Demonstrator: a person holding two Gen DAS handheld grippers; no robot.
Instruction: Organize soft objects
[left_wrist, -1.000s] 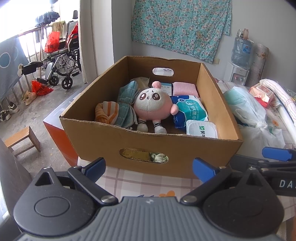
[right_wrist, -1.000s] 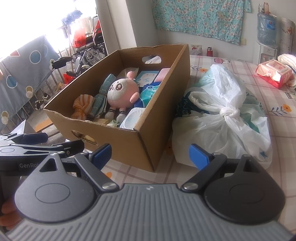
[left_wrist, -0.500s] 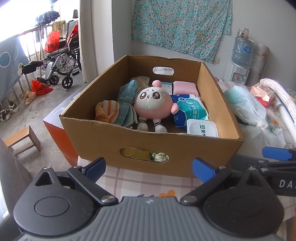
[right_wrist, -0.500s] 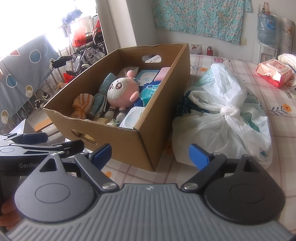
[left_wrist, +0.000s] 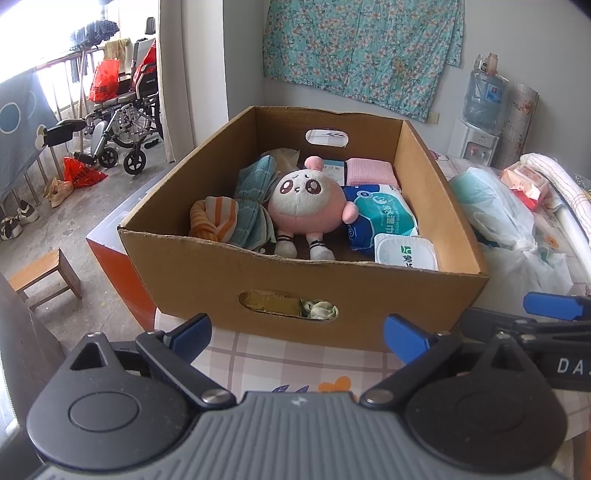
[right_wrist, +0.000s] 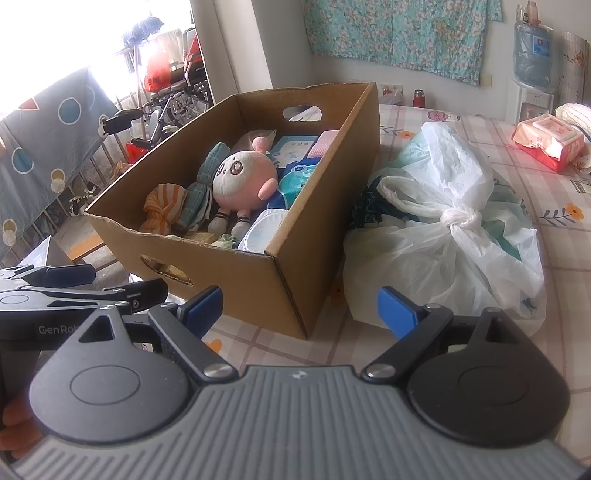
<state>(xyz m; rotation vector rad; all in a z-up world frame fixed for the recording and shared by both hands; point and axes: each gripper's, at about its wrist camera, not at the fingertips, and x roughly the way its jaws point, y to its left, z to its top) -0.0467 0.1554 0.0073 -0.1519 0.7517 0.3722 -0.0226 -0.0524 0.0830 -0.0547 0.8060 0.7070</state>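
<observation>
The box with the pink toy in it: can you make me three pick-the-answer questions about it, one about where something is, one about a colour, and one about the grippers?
1. Where is the tied white plastic bag?
A. Inside the cardboard box
B. On the table beside the box
C. On the floor

2. What colour are the stripes on the knotted cloth beside the plush toy?
A. Orange
B. Purple
C. Black

3. How is the right gripper?
A. Shut on the toy
B. Shut on the bag
C. Open, holding nothing

Answers:
1 B, the bag lies on the checked tablecloth against the outside wall of the cardboard box.
2 A, the cloth has orange and pale stripes.
3 C, its blue pads stand wide apart with only table between them.
</observation>
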